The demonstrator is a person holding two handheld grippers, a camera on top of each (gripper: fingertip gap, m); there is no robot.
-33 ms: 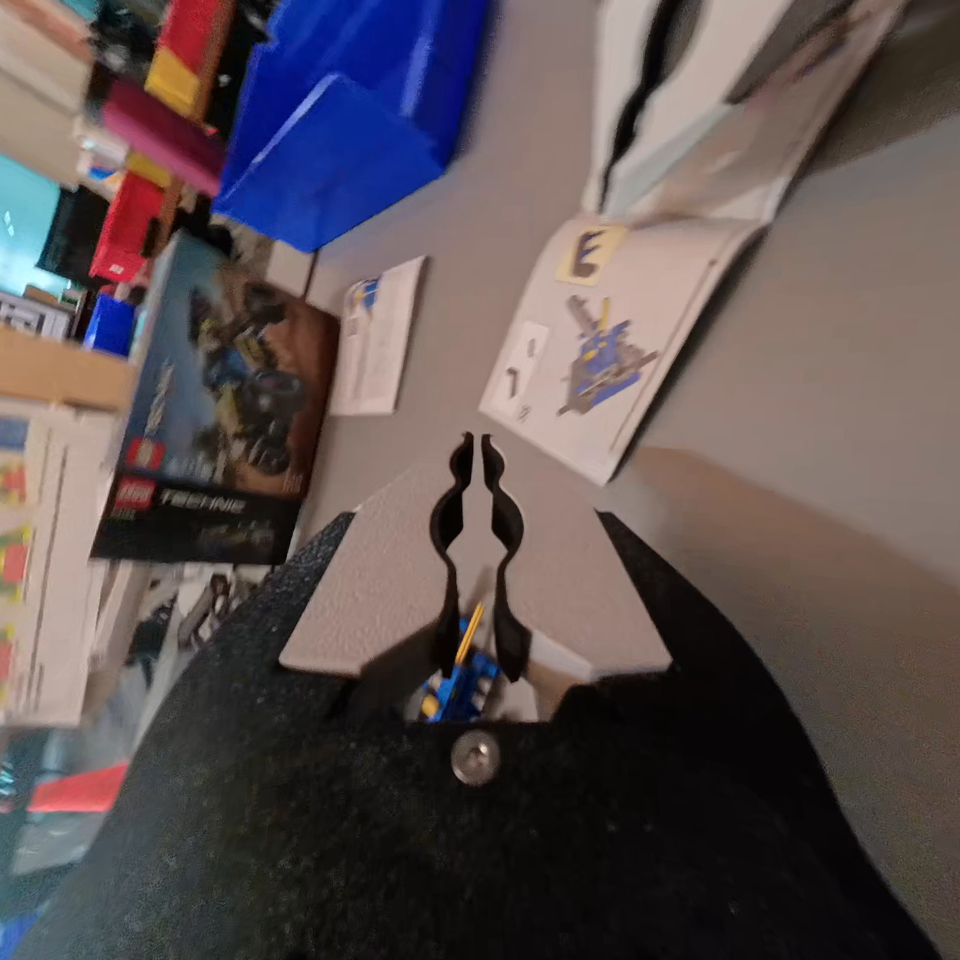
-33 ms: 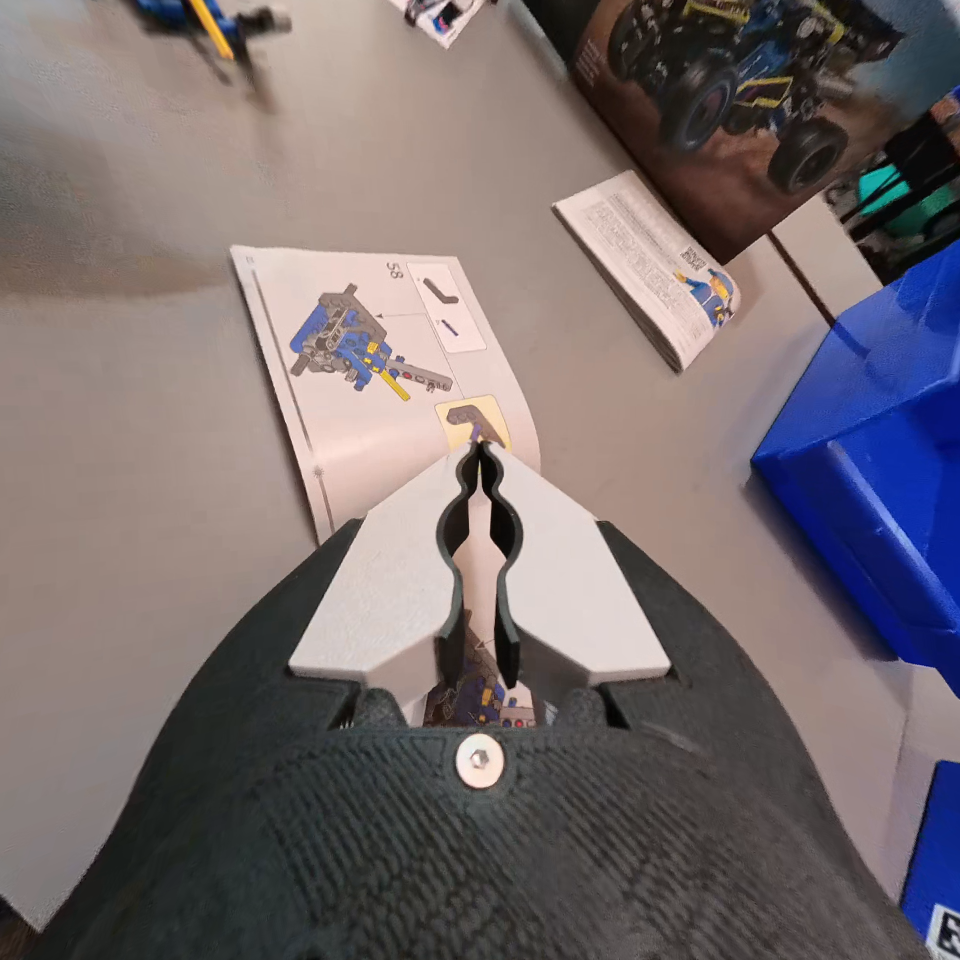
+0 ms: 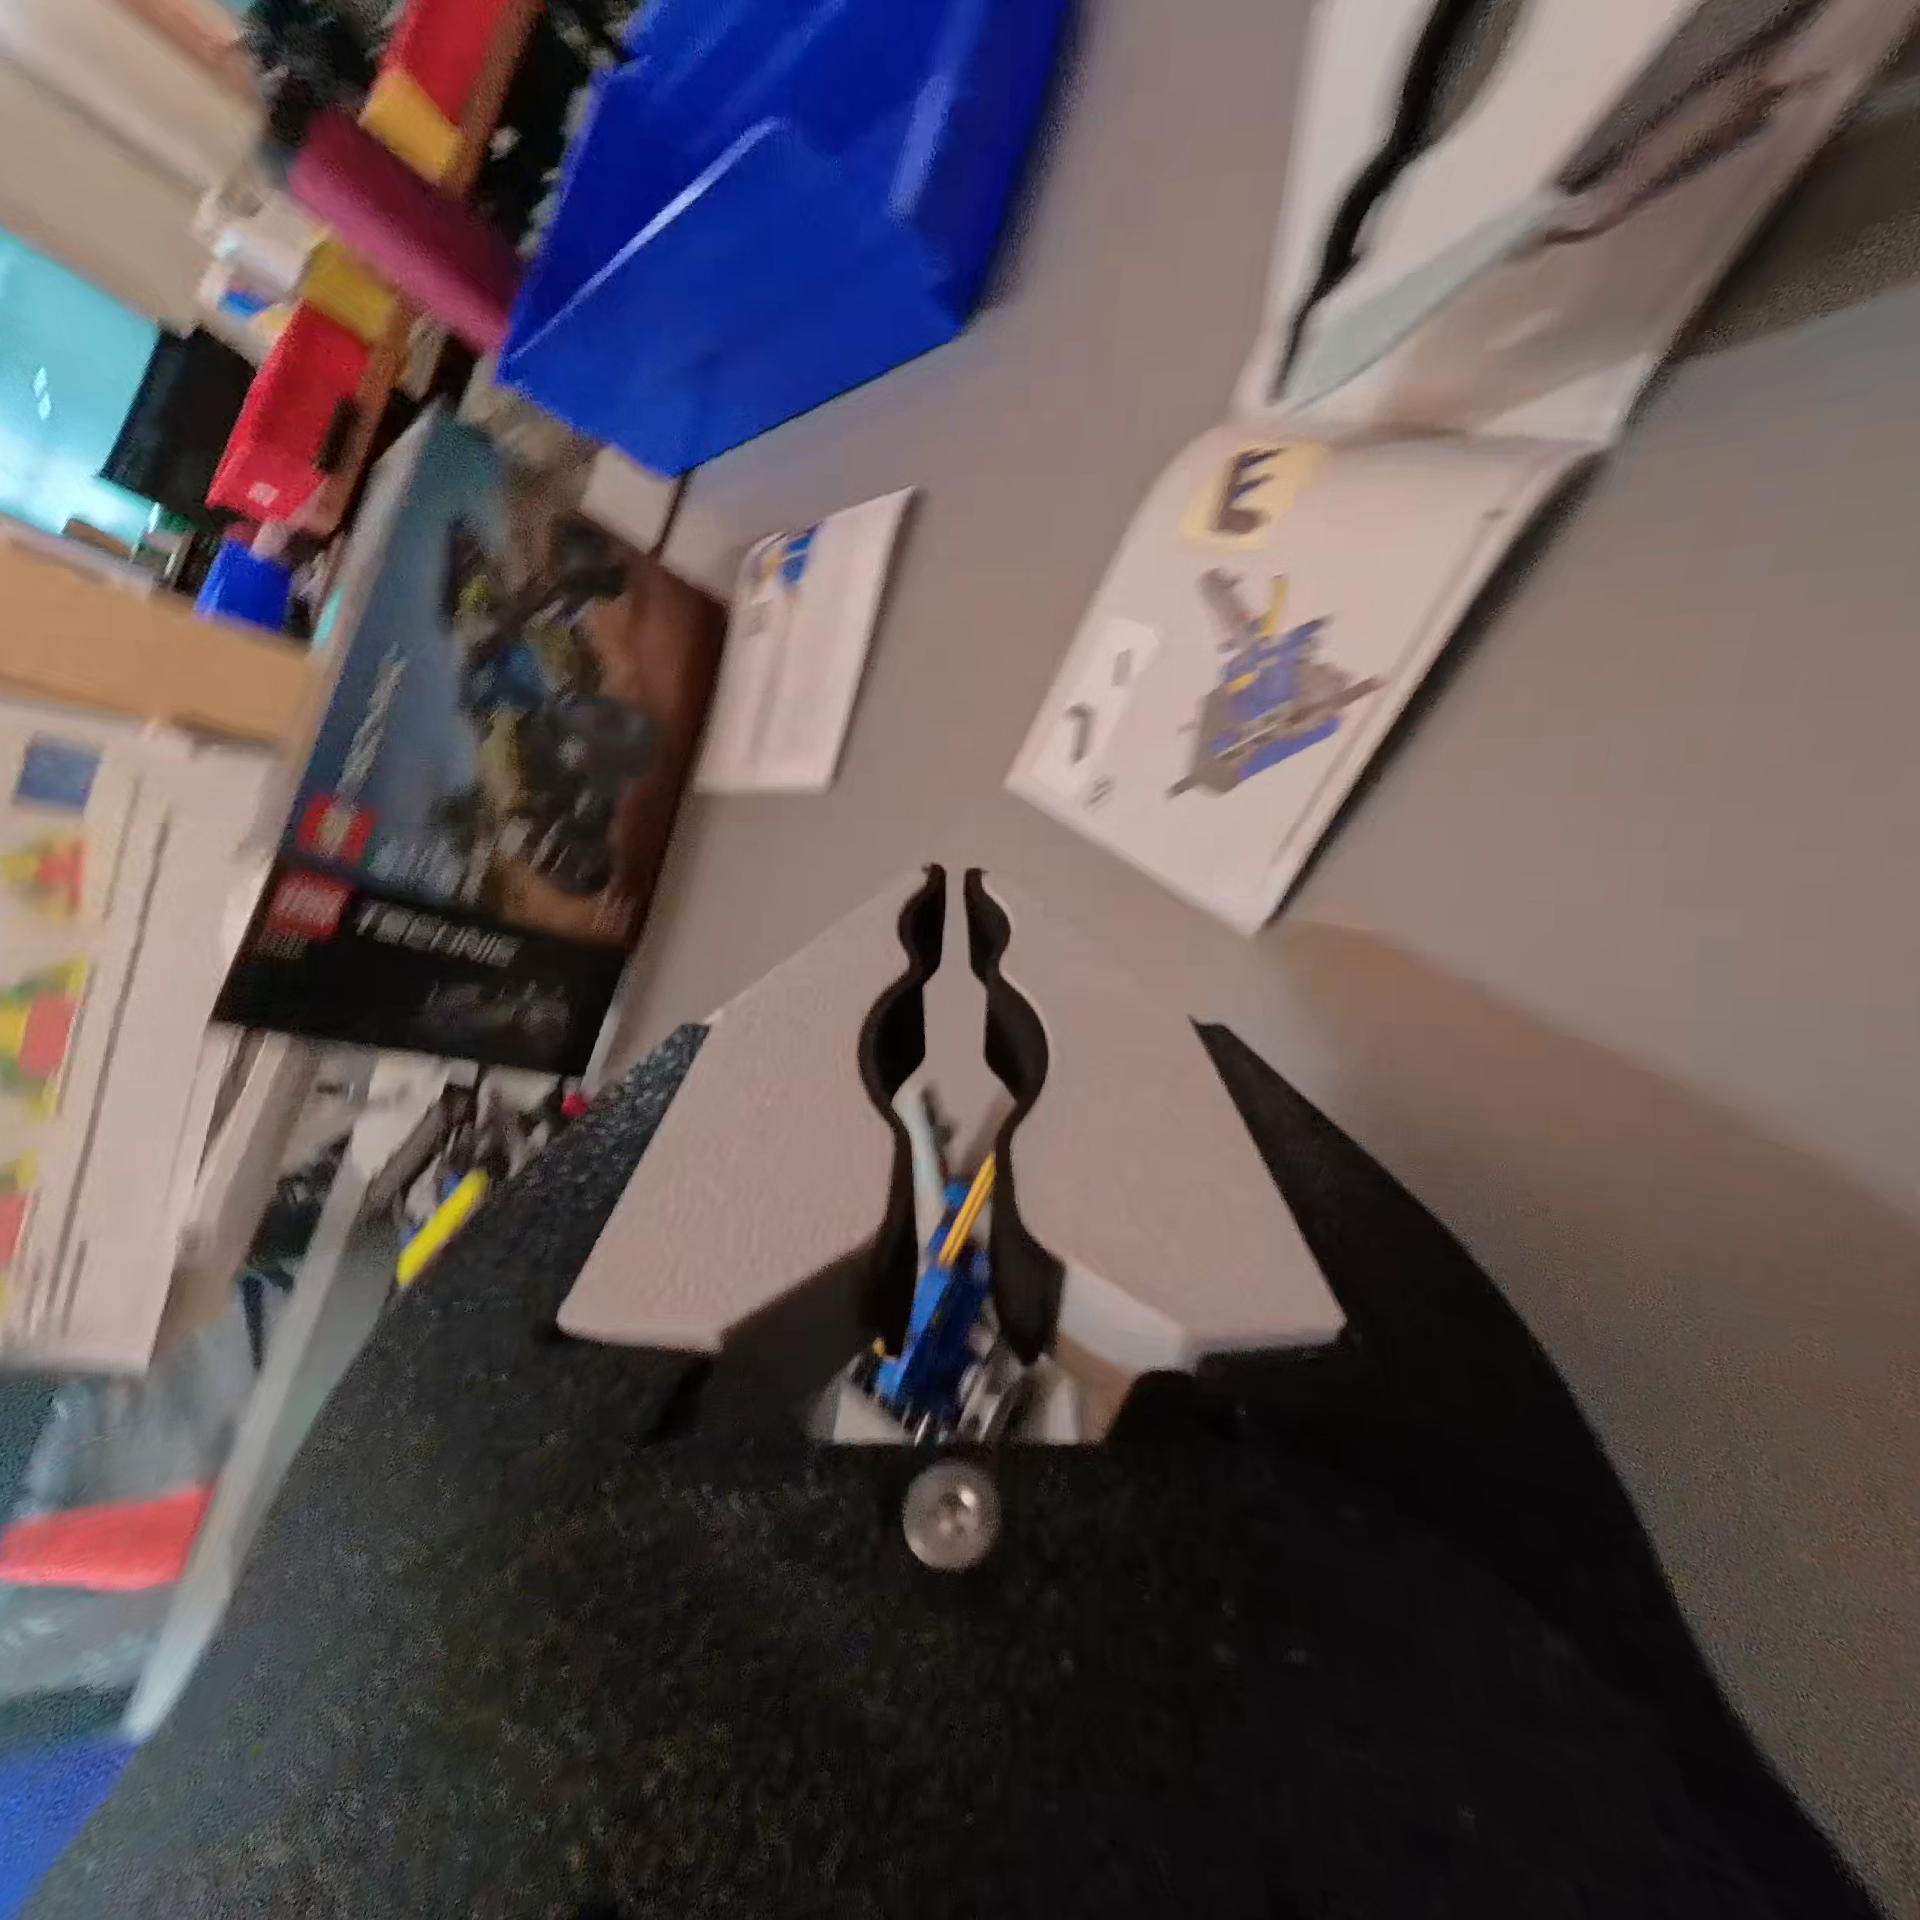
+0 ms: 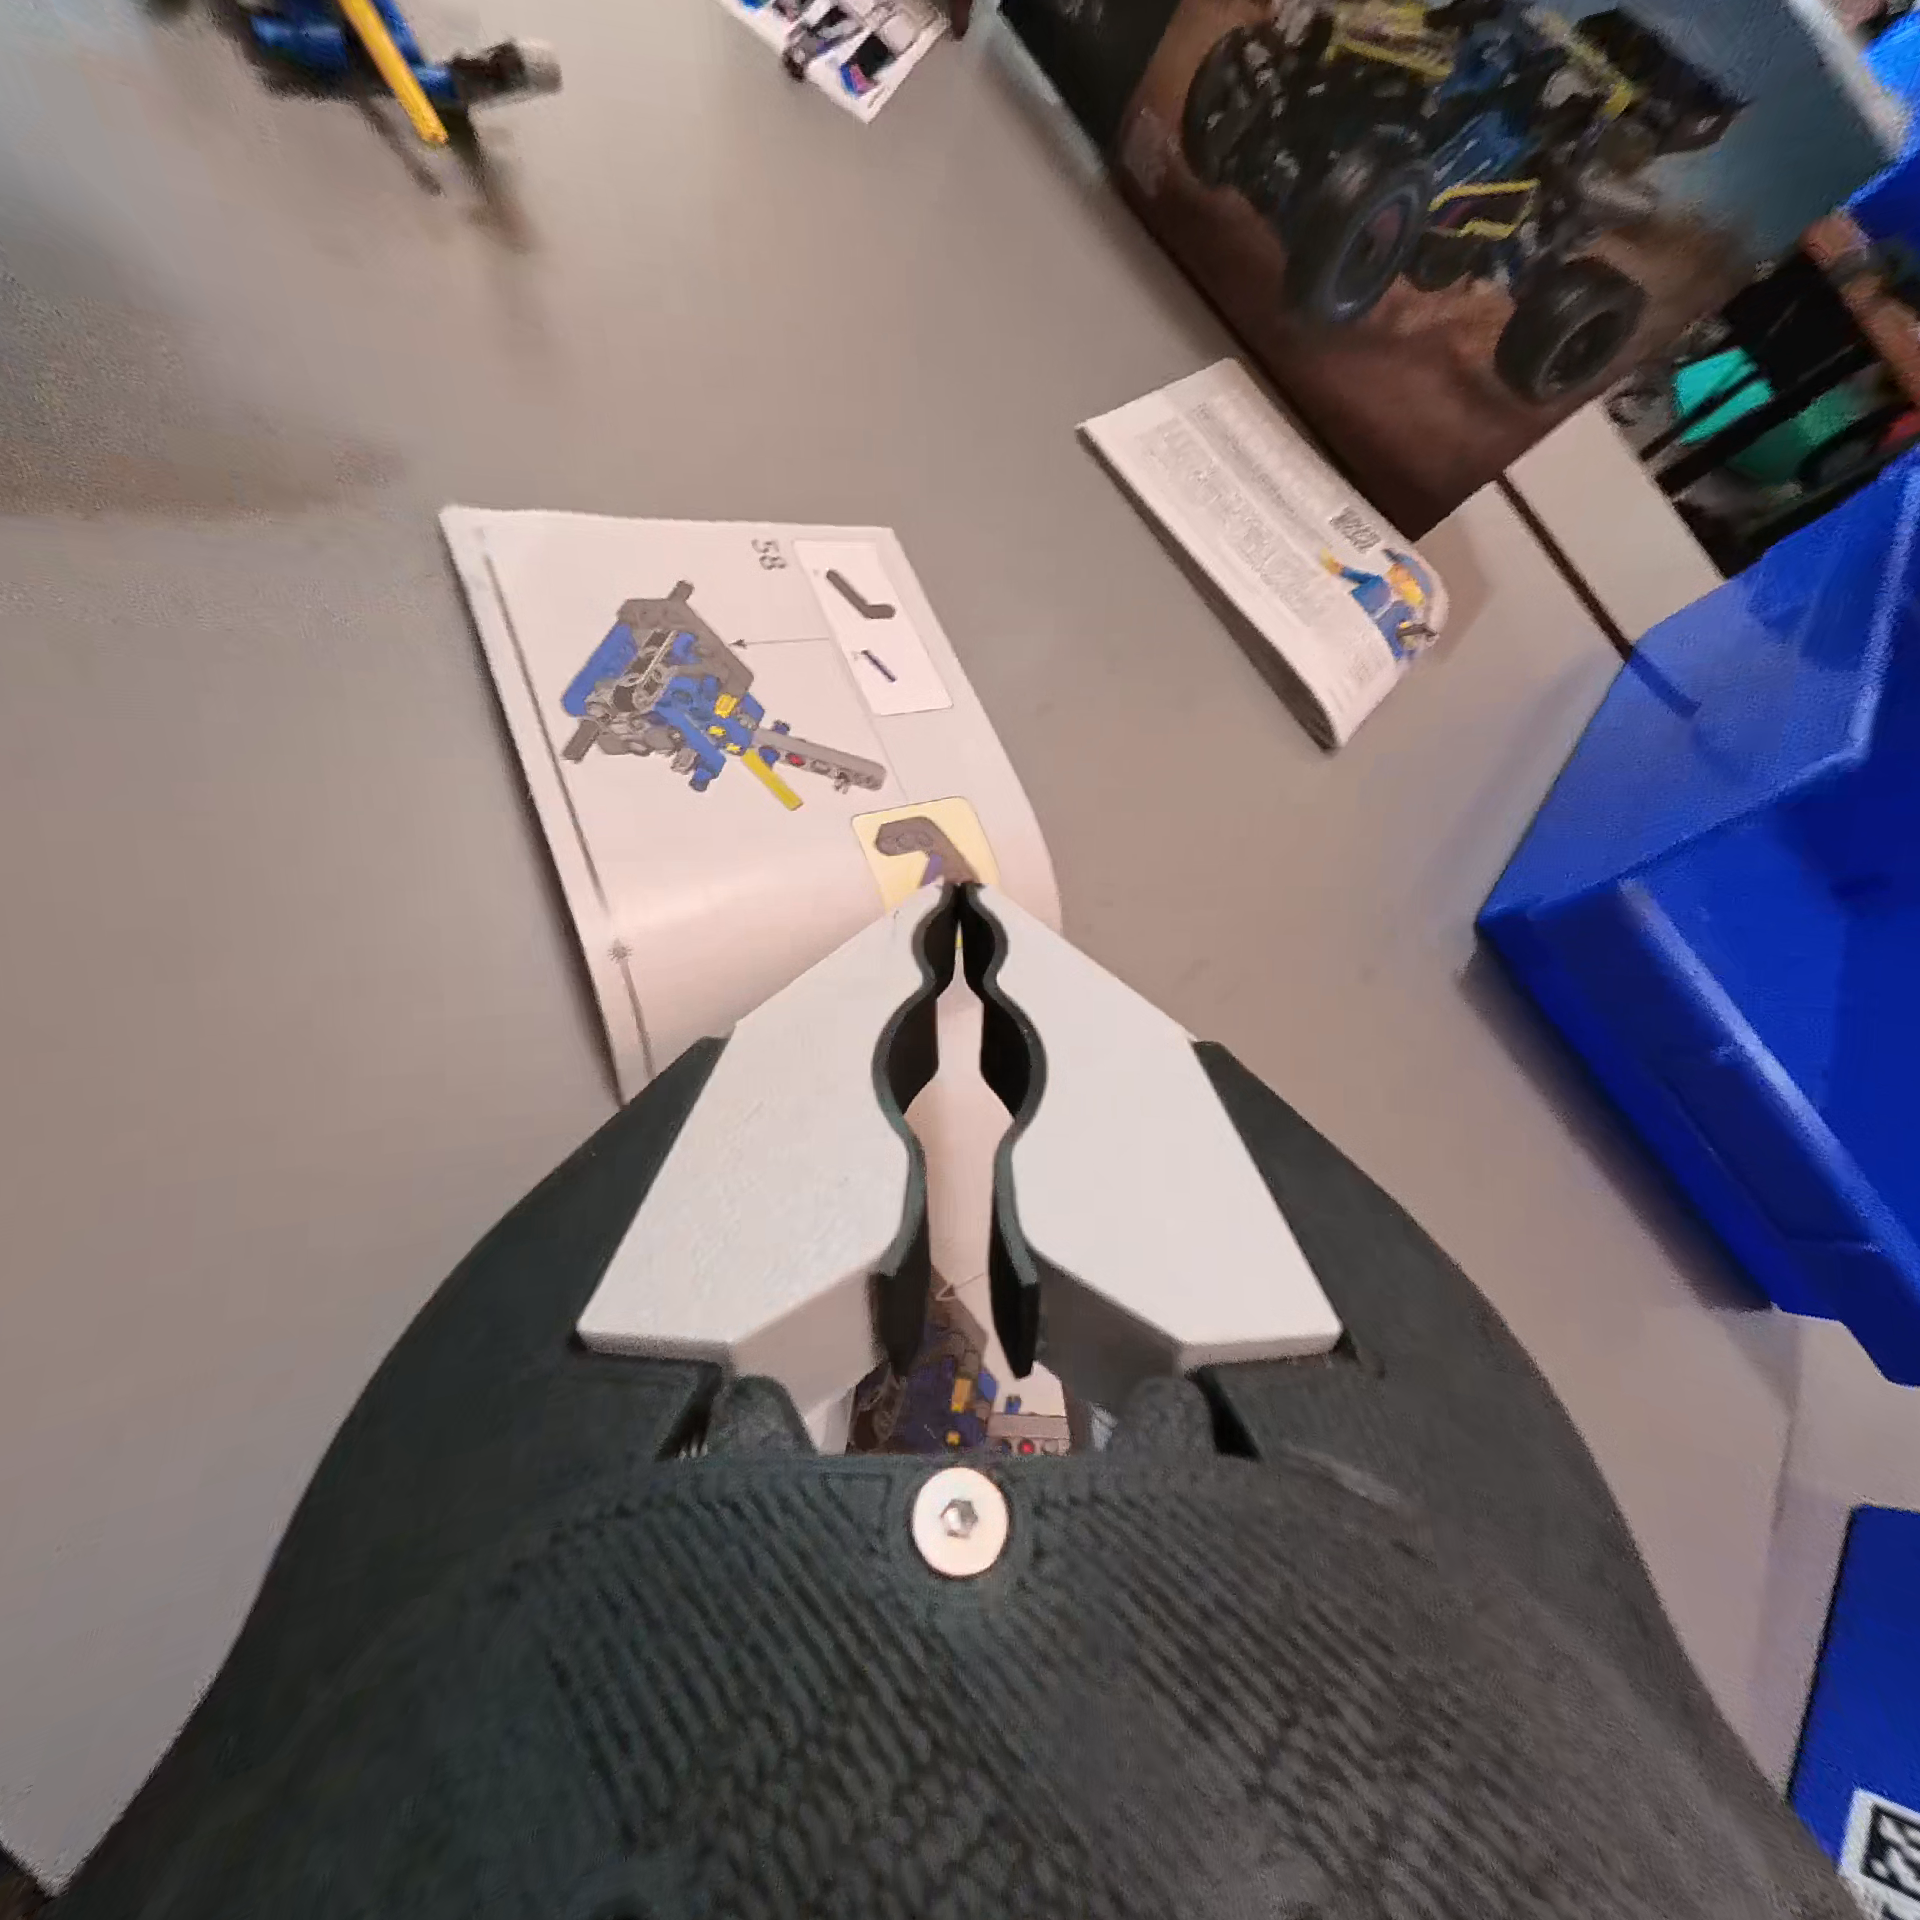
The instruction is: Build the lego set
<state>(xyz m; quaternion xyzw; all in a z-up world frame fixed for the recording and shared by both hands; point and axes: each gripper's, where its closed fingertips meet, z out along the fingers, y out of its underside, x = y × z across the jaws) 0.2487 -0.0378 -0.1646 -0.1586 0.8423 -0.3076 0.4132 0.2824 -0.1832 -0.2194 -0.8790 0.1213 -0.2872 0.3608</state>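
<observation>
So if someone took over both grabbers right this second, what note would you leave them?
Left gripper: fingers almost closed. The model shows in the gap between them, but I can't tell whether it is gripped or just beneath.
Right gripper: shut, empty, hovering over the open manual.
Things: box and leaflet lie beyond the manual; the blue bin is to its right.
Done: the small blue-and-yellow model is part-built.
Left: the open page pictures a bent dark beam and a pin going on. Neither part is in view, so probably find those first.
</observation>
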